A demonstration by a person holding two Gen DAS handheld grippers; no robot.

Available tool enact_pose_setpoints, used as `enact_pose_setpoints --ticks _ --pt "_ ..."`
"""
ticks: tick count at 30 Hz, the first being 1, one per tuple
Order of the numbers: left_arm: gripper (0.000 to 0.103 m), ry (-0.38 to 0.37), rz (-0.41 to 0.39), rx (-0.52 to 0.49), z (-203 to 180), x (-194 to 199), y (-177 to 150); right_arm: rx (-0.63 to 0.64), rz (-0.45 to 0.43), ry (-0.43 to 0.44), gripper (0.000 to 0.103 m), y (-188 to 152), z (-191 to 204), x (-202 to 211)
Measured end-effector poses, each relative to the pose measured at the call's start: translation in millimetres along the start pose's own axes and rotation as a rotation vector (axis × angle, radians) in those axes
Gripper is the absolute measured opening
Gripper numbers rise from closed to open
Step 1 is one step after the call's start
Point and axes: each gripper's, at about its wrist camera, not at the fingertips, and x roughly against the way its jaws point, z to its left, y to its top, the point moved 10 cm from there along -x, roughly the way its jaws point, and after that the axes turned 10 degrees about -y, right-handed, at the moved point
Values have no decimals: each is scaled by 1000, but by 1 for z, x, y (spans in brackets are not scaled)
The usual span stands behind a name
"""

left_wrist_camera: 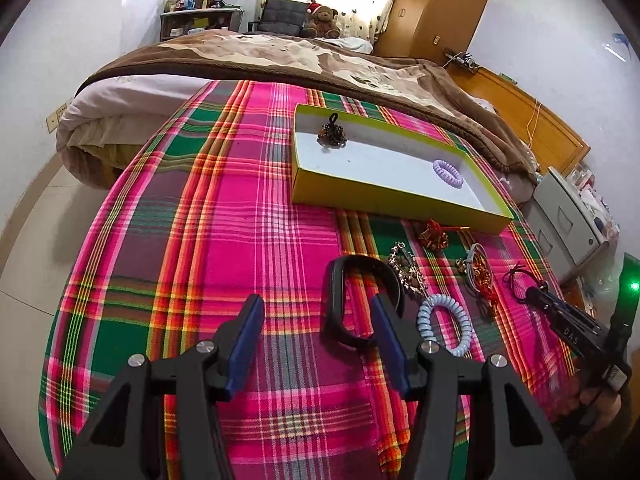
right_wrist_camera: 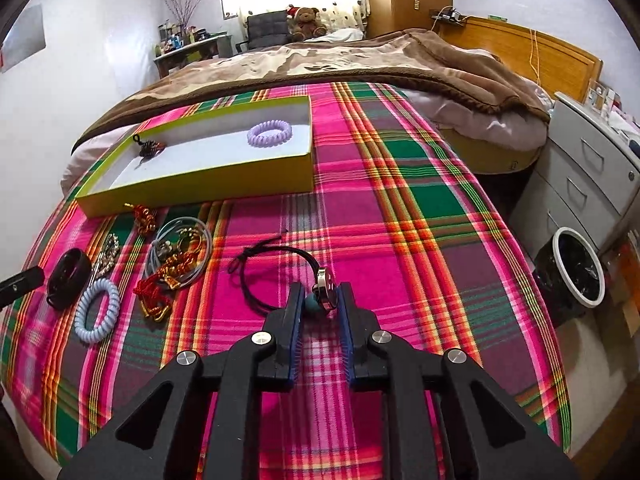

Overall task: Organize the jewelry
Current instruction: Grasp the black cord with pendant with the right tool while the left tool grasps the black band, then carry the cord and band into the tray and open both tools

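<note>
A woven plaid cloth in pink, green and orange covered the near part of the bed. On it, toward the far left in the right wrist view, lay a shallow rectangular cardboard tray with yellow-green walls and a white floor. Inside it sat a lilac spiral hair tie near its right end and a dark beaded charm farther left, well apart.

The right gripper had its blue ribbed pads drawn close on the pendant of a thin black cord necklace, a shiny metal piece with a teal bead; the cord looped out on the cloth to the left.

The left gripper hung with its fingers spread wide, holding nothing, above the cloth just near a smooth black bangle.

Right of the bangle, in front of the tray, lay a pale blue coiled hair tie, a glittering rhinestone chain, a grey cord loop with red-and-gold knotted ornaments, and a small red-and-gold twisted trinket just beside the tray's near wall.
</note>
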Motion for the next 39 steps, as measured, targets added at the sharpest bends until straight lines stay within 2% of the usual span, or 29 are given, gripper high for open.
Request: enact_pose_setpoints --ticks 4,10,13,15,20,27,31,39 --pt "57 41 25 -26 0 -8 1 -23 -28 7 17 6 -5 5" --pt "57 37 41 -36 -5 -21 0 -23 -62 30 17 15 -3 16" --pt "57 98 45 -56 -1 -24 -2 -22 -70 46 17 18 0 19" --pt "56 86 44 -57 -3 -23 -2 -20 -74 51 17 20 2 20" --pt "44 113 48 -78 -4 -26 -1 -20 -78 71 17 22 6 20" --pt "20 104 55 -83 -8 -27 0 -15 -78 90 17 22 11 20" --pt "14 97 57 -87 -10 -28 -1 -13 -73 98 17 21 12 19" --pt "13 106 52 -87 -11 -25 2 -17 -77 101 17 23 11 20"
